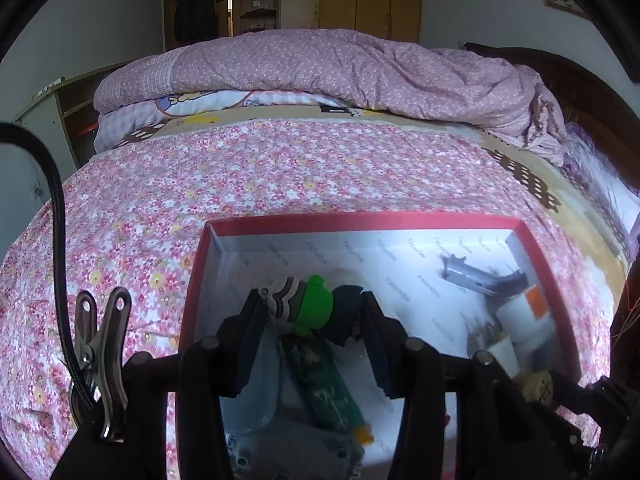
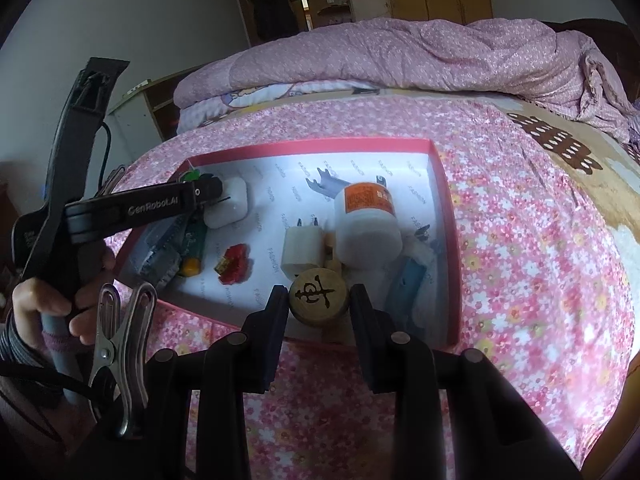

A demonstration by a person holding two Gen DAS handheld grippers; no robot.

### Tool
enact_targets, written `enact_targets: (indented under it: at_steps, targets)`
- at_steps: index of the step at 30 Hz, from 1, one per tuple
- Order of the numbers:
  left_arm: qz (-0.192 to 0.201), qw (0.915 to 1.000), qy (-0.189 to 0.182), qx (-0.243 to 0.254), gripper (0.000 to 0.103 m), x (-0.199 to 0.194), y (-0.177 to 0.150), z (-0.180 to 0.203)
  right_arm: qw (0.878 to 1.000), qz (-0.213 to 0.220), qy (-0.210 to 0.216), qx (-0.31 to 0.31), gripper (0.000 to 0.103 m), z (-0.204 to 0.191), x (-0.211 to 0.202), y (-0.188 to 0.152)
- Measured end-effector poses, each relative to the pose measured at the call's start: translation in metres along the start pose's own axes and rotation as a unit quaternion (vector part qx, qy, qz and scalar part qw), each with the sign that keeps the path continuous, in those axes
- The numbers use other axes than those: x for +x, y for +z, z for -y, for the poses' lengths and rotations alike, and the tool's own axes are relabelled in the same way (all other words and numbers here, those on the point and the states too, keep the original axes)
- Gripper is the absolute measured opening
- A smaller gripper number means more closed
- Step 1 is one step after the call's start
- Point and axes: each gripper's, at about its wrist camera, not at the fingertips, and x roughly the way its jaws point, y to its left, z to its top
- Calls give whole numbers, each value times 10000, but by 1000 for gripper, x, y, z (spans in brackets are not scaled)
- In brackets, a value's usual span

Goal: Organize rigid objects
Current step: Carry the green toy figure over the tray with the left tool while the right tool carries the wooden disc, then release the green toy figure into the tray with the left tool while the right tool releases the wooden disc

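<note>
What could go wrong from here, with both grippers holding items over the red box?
1. The right gripper pinches the round wooden chess piece by its curved edge; it might slip or roll out.
2. That piece hangs over the crowded near corner of the red box, by the white plug and white jar; releasing it could knock them.
3. The left gripper holds the green-capped toy figure above the green stick, so it could land on top.

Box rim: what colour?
Red rim, white printed lining inside; clearest in the right wrist view.
</note>
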Motion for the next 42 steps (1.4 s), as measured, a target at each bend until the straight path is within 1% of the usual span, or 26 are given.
enact_targets:
  at_steps: [4, 8, 14, 16, 18, 20, 25, 32, 37, 39, 42]
  targets:
    - [10, 9999, -34, 104, 59, -1, -2, 3, 10000, 36, -11, 32, 33, 2, 0, -1]
    - [9, 9998, 80, 177, 60, -7, -5, 5, 10000, 40, 54, 70, 33, 3, 0, -1]
    - [170, 9996, 88, 202, 61, -36, -11, 8, 9999, 135, 23, 33, 33, -3, -3, 1]
    - [163, 9996, 92, 231, 63, -44, -15, 11, 9997, 238, 45, 18, 38, -3, -7, 2]
    - [148, 9995, 123, 256, 63, -52, -19, 13, 9995, 328, 39, 10, 54, -4, -11, 3]
    - [149, 9995, 140, 253, 63, -59, -22, 15, 9992, 410, 2, 30, 57, -4, -16, 4]
    - [106, 9997, 133, 159, 63, -79, -36, 17, 9993, 345, 84, 81, 57, -3, -26, 0]
    - [62, 9998, 187, -17, 63, -104, -60, 20, 9994, 335, 83, 52, 57, -6, -46, -12]
    - [21, 9996, 251, -161, 63, -119, -80, 19, 9997, 47, 146, 192, 57, -8, -54, -26]
    - [-32, 9995, 214, -244, 63, -123, -91, 19, 9996, -51, 165, 219, 57, -9, -57, -33]
    - [-139, 9995, 168, -241, 63, -125, -107, 20, 9996, -165, 93, 186, 57, -10, -59, -45]
